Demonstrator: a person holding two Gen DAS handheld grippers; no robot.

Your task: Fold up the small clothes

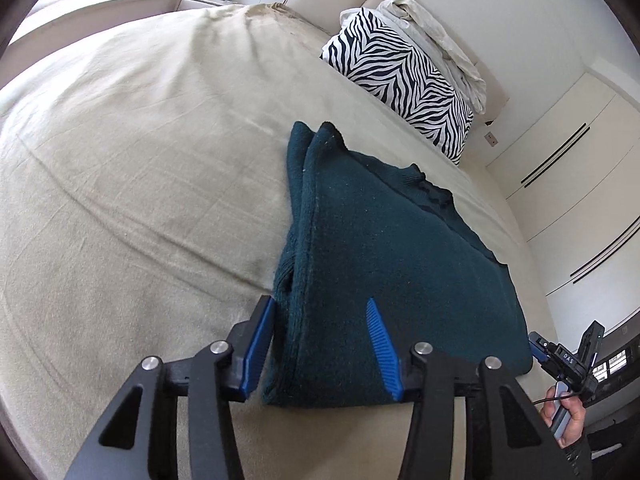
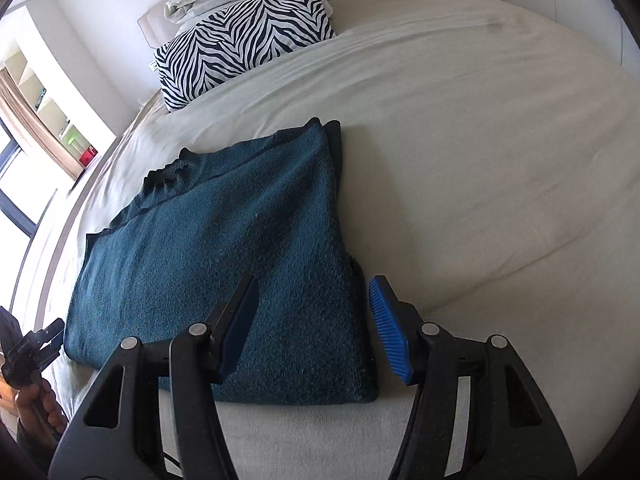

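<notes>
Left wrist view: the left gripper (image 1: 324, 344) fills the bottom of the frame, its two blue pads (image 1: 382, 348) spread apart. They straddle the near left corner of a dark teal sweater (image 1: 400, 264); one pad stands just outside the folded edge at 7 o'clock of the garment, the other over its top. Whether either pad touches the knit cannot be told, but nothing is pinched. The sweater lies folded flat on a beige bed (image 1: 140, 168), sleeves tucked along its left side, collar toward 1 o'clock. Beyond it, at 1 o'clock, a zebra pillow (image 1: 404, 80) leans under a rumpled pale sheet (image 1: 436, 36). Only this view shows the white wardrobe doors (image 1: 568, 184) at 3 o'clock and, at 4 o'clock, the person's right hand (image 1: 570, 424) on the handle of the right gripper (image 1: 568, 356), whose jaws are hidden here.

Right wrist view: the right gripper (image 2: 316, 328) is likewise spread, its pads either side of the sweater's (image 2: 224, 248) near right corner, one over the knit, the other just off its edge above the bed (image 2: 480, 160). Nothing is gripped. The collar points to 10 o'clock. The pillow (image 2: 240, 40) sits at 11 o'clock. This view alone shows shelves and a curtain (image 2: 32, 120) at 9 o'clock, and the left hand (image 2: 36, 404) at 8 o'clock.
</notes>
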